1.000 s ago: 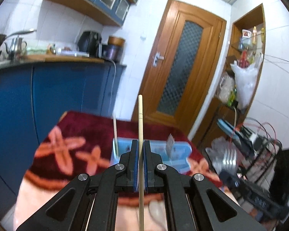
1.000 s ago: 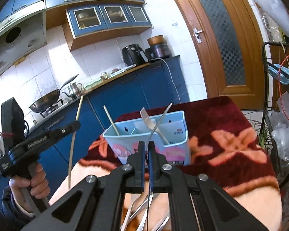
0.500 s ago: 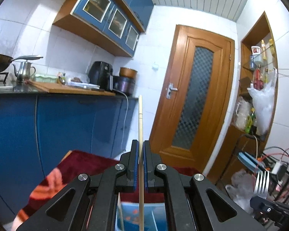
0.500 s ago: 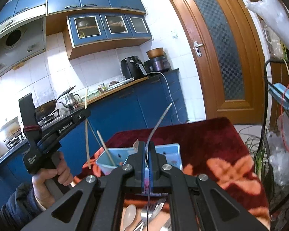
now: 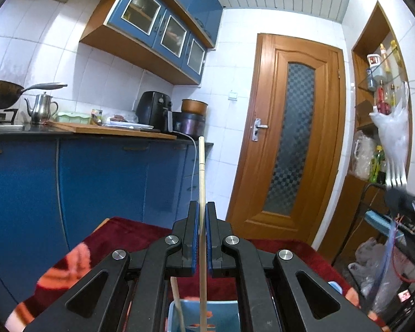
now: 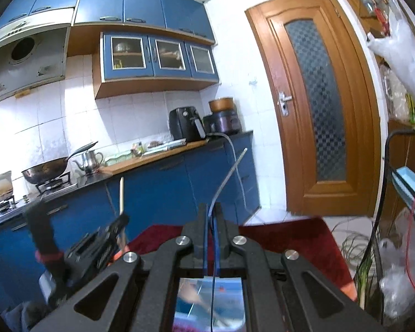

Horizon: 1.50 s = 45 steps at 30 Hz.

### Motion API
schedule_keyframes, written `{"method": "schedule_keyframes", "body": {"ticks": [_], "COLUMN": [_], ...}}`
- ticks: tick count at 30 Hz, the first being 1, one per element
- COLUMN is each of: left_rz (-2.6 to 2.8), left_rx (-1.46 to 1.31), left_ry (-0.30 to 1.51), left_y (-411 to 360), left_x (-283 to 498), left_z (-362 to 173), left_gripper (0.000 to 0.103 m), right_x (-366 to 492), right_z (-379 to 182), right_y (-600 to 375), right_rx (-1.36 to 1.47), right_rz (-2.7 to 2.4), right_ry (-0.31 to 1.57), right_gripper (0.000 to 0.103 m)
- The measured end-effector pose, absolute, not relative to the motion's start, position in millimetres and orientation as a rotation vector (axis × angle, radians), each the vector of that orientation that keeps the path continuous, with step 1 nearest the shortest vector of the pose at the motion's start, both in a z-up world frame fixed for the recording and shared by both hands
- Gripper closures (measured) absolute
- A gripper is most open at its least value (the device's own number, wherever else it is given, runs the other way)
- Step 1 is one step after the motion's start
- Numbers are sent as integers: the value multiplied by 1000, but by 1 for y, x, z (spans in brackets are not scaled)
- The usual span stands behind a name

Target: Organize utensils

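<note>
The left hand-held gripper (image 5: pixel 202 215) is clamped on an upright chopstick (image 5: pixel 201 182) and the right hand-held gripper (image 6: pixel 213 218) on a fork (image 6: pixel 226 177), both poised above the blue holder (image 5: pixel 224 315), probably for dropping in

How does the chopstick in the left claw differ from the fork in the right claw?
The chopstick is pale wood; the fork is grey metal. The chopstick is straight and stands upright between its pads; the fork's handle curves and leans right. The chopstick is plain along its length; the fork ends in tines, seen from the left wrist camera. Both are thin utensils clamped in a shut claw above the blue holder.
</note>
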<state>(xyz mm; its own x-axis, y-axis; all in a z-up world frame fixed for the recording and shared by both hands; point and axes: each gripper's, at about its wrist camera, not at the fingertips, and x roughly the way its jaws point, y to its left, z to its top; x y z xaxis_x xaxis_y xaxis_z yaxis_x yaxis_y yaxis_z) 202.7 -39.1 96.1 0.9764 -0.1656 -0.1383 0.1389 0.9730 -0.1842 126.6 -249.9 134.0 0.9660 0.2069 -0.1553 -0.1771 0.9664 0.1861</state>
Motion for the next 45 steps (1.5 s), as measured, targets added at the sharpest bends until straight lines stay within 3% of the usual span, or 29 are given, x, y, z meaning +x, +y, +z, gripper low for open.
{"method": "schedule_keyframes", "body": {"ticks": [24, 28, 31, 39, 45], "left_rz": [-167, -180, -182, -188, -191], "left_rx": [-133, -159, -158, -153, -149], "left_ry": [208, 245, 250, 255, 259], "left_y": [-38, -33, -32, -31, -27], "left_x": [182, 183, 181, 176, 166], "left_z": [75, 73, 73, 75, 81], "left_gripper": [98, 86, 84, 76, 76], "right_x": [155, 152, 148, 135, 126], "right_z": [76, 75, 75, 84, 92], "right_y": [-241, -243, -243, -244, -249], "right_rx": [130, 146, 139, 138, 167], "right_rz": [234, 243, 242, 244, 243], "right_ry": [343, 359, 352, 311, 284], "right_gripper": [98, 97, 96, 72, 68]}}
